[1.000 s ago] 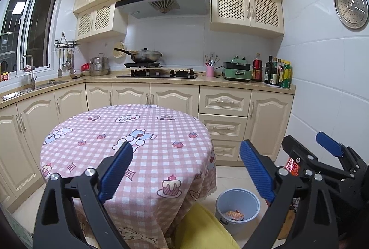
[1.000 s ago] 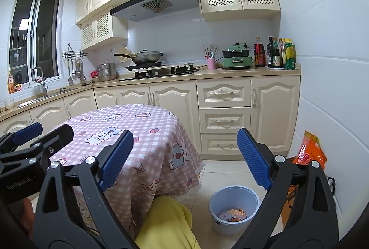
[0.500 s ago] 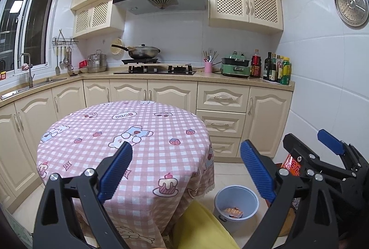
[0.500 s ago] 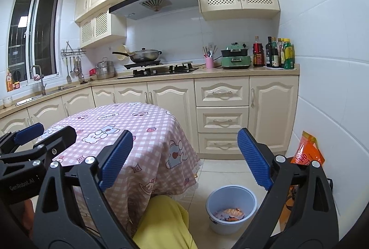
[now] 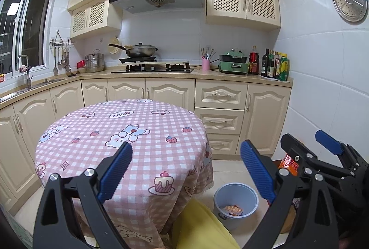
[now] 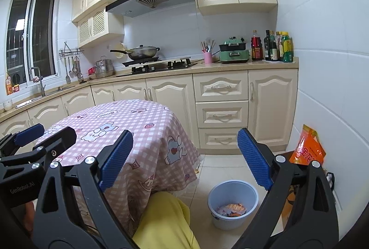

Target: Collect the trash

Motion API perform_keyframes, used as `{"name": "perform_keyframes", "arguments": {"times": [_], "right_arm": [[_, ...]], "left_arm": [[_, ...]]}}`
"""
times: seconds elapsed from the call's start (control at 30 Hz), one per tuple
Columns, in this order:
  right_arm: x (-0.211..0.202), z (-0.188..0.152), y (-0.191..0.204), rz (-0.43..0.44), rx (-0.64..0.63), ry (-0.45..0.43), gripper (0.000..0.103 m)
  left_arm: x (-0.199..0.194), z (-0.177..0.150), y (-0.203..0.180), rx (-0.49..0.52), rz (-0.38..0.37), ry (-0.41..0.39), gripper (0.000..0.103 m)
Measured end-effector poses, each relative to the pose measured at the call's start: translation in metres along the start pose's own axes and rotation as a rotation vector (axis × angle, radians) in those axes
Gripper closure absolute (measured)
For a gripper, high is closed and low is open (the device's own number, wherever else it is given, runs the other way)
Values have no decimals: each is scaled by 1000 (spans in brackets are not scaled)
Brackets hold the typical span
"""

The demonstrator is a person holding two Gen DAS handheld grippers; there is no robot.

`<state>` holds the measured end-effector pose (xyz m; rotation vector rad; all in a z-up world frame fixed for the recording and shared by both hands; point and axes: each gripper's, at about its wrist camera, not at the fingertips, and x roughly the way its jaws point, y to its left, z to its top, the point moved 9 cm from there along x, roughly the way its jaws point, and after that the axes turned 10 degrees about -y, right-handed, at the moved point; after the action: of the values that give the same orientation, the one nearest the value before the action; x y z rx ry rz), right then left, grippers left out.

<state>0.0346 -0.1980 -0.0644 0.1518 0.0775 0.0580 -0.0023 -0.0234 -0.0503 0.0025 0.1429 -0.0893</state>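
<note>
A pale blue trash bin stands on the floor right of the round table, with orange and white wrappers inside; it also shows in the right wrist view. The table's pink checked cloth carries no loose items. My left gripper is open and empty, held above the table's near edge. My right gripper is open and empty, above the floor between table and bin. The right gripper shows in the left wrist view, the left gripper in the right wrist view.
An orange bag leans at the right wall. Cream cabinets with stove, wok, bottles and sink line the back and left. Yellow-clad knee is below the grippers.
Both views have drifted slightly; the table and bin sit a little lower and nearer. Both grippers stay open and empty.
</note>
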Motion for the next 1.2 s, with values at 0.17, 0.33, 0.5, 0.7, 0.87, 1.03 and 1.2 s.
{"name": "perform_keyframes", "arguments": {"times": [0.17,0.33,0.5,0.7,0.87,1.03,1.2], "right_arm": [[2,-2,-4,2,4,12,12],[2,-3,-5,-1,1,16,12],[2,-5,-5,-2,1,18,12],[2,-5,-5,-3,3,21,12],[2,-6,-5,-3,4,23,12],[2,-7,-6,-4,4,24,12],[1,-8,-6,-5,4,26,12]], "left_arm": [[3,-2,-1,1,-8,14,10],[5,-4,-2,0,-15,24,10],[5,-5,-3,-1,-16,29,10],[5,-7,-3,-2,-19,31,10],[6,-8,-4,-4,-20,34,10],[7,-8,-3,-4,-20,34,10],[7,-8,-3,-5,-21,35,10]]}}
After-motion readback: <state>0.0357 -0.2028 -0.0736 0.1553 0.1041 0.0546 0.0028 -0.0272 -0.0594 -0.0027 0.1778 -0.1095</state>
